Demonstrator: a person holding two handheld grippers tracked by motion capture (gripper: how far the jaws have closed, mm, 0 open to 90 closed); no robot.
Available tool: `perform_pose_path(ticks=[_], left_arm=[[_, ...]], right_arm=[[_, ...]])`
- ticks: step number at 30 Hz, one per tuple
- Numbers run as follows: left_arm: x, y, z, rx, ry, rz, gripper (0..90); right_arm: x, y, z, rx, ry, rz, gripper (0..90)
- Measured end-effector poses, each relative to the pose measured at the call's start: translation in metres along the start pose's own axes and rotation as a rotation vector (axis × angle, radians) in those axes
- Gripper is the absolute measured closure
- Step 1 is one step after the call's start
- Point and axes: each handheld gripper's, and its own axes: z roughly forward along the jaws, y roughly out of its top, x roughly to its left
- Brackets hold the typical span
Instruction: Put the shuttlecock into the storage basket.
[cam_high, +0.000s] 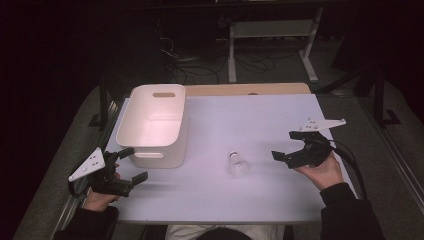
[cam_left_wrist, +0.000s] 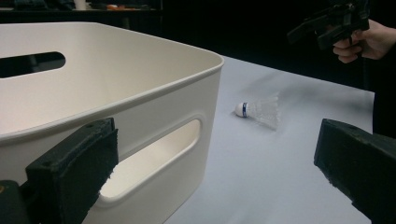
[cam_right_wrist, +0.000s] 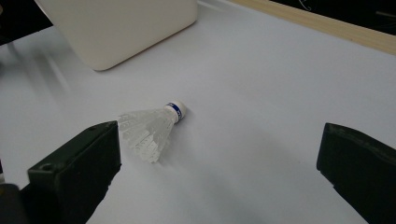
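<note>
A white shuttlecock (cam_high: 238, 163) lies on its side on the white table top (cam_high: 250, 120), its cork with a blue band pointing away from me. In the right gripper view the shuttlecock (cam_right_wrist: 152, 128) lies just ahead of the left jaw. My right gripper (cam_high: 286, 146) is open, a short way right of it. The left gripper (cam_high: 133, 164) is open too, held at the near left beside the front wall of the white bin (cam_high: 155, 125). From the left gripper view the shuttlecock (cam_left_wrist: 261, 109) lies farther off, past the bin (cam_left_wrist: 107, 93).
The bin is empty and has slot handles in its end walls. A wooden strip (cam_high: 250, 89) runs along the table's far edge. Beyond it are a white frame's legs (cam_high: 310, 50) and cables on the dark floor.
</note>
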Motion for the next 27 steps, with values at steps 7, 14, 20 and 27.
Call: perform_pose_path(ticks=[7, 14, 20, 27], left_arm=[[0.000, 0.000, 0.000, 0.000, -0.004, 0.000, 0.0], [0.000, 0.000, 0.000, 0.002, -0.005, 0.000, 0.0], [0.000, 0.000, 0.000, 0.002, -0.008, -0.001, 0.0], [0.000, 0.000, 0.000, 0.004, -0.011, -0.001, 0.0]], right_arm=[[0.000, 0.005, 0.005, 0.020, 0.005, -0.002, 0.0], [0.000, 0.009, 0.008, 0.034, 0.009, -0.005, 0.0], [0.000, 0.011, 0.011, 0.045, 0.014, -0.004, 0.0], [0.000, 0.013, 0.015, 0.058, 0.022, -0.001, 0.0]])
